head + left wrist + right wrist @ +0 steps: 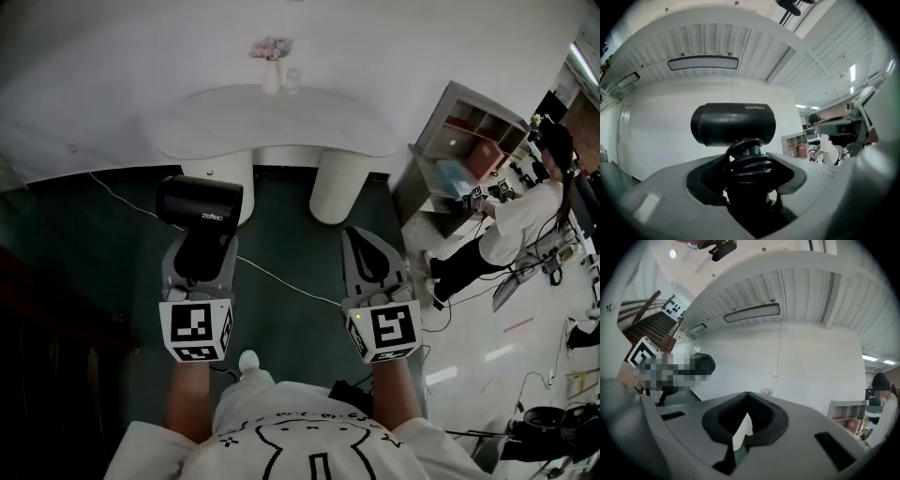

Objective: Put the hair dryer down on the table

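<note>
Holding the black plastic hair dryer (pixel 202 203) up in the air over the dark floor, not yet at the white cloud-shaped worktop (pixel 281 127) ahead of us. Our left tongs (pixel 200 251) are clamped on its handle, which has the cord coiled round it. The handle runs along the tongs and the stubby barrel sits crosswise on top, long axis left to right. Our right tongs (pixel 366 242) are empty and look pinched together, though there might be a sliver of gap, hard to say. The worktop lies forward and slightly right of the left hand, so we reckon that hand simply carries it forward. A small white vase of pink flowers (pixel 270 70) stands at the far edge.
</note>
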Motion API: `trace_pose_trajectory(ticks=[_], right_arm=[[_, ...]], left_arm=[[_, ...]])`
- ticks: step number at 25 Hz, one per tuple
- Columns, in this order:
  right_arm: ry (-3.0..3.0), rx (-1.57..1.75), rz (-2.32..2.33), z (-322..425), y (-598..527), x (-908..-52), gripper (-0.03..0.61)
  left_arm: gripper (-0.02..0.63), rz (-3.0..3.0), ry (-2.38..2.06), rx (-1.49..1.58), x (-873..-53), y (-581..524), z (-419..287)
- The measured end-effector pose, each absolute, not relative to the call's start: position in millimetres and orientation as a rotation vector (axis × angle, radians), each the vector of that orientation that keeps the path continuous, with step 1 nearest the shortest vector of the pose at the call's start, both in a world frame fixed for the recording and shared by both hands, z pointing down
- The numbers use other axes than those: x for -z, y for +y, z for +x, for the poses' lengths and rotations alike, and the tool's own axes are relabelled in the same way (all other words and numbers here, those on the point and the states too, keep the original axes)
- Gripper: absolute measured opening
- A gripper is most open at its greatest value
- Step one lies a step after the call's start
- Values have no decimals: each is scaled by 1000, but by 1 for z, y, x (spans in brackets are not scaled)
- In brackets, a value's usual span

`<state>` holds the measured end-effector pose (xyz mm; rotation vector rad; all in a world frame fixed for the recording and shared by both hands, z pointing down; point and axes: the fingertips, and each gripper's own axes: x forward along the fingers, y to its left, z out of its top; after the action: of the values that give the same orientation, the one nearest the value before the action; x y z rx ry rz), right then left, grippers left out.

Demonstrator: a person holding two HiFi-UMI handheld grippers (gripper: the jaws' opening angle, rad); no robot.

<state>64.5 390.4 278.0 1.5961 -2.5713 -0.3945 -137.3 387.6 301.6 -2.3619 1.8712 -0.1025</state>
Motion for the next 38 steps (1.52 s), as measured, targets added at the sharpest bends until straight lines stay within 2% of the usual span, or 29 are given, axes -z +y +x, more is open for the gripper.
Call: trace_pose_trajectory(ticks=[10, 17, 25, 38], right_arm=[[-2602, 425, 1560, 107, 458, -280, 0], [-2553, 493, 1618, 139, 448, -270, 0], [-2577, 438, 1721, 147, 394, -256, 0], [-2538, 406, 1719, 85, 222, -261, 0]], left_arm=[[255, -2264, 1877, 121, -292, 462, -104], [255, -2204, 1865, 106, -276, 454, -104], [255, -2187, 1839, 55, -263, 404, -125], [255, -2225, 1883, 24, -275, 229, -198]])
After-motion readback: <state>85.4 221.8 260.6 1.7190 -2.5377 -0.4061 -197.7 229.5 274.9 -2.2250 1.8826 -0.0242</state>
